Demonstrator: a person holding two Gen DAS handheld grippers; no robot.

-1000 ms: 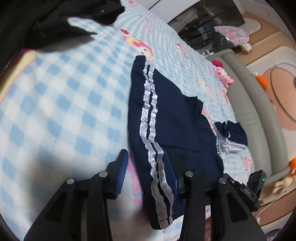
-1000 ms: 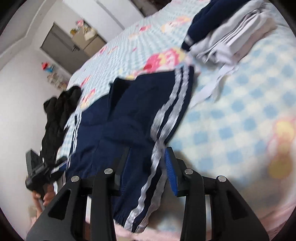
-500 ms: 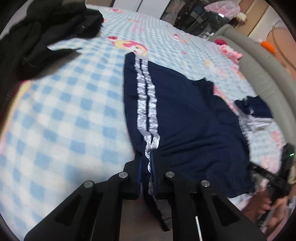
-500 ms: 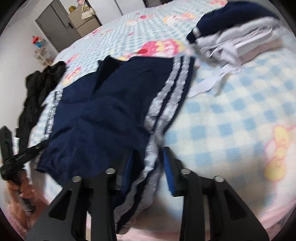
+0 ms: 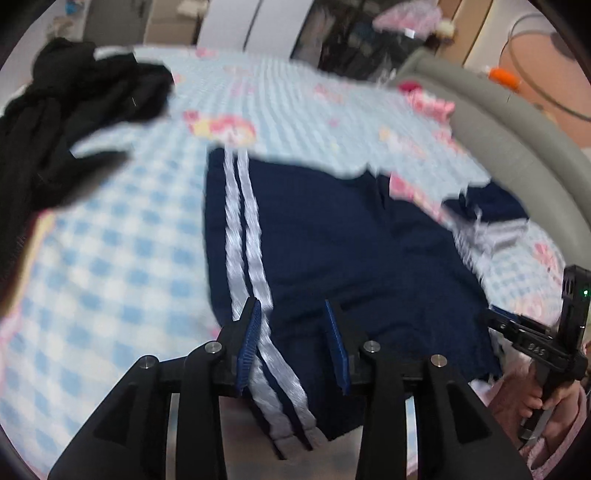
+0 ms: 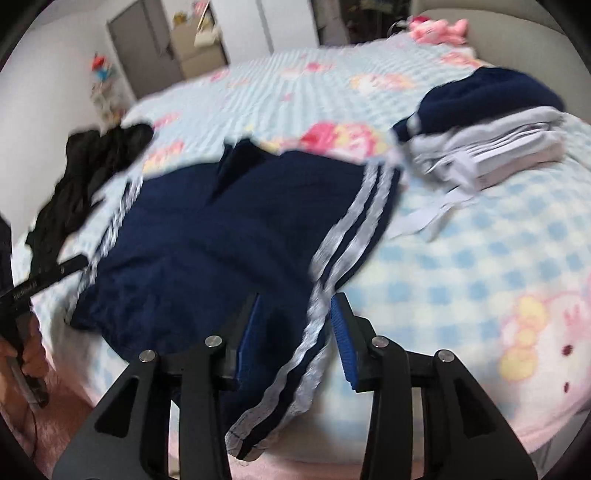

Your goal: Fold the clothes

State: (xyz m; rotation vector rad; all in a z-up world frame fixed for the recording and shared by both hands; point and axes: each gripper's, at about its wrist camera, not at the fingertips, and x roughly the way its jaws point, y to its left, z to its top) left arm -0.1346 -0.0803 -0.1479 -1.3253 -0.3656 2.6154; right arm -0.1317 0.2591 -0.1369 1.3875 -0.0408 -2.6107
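- Navy shorts (image 5: 332,240) lie flat at the bed's (image 5: 122,258) near edge; both views are blurred.
- Left gripper (image 5: 293,347): jaws just reopened, striped hem between them, unpinched.
- Right gripper (image 6: 295,343): likewise released around its striped hem.
- Folded pile (image 6: 480,122) far right, cut off.

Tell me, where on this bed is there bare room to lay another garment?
Free blanket lies between the black clothes and the navy trousers, and right of the trousers, below the folded pile. The far side by the pink toy is open too. The middle is taken.
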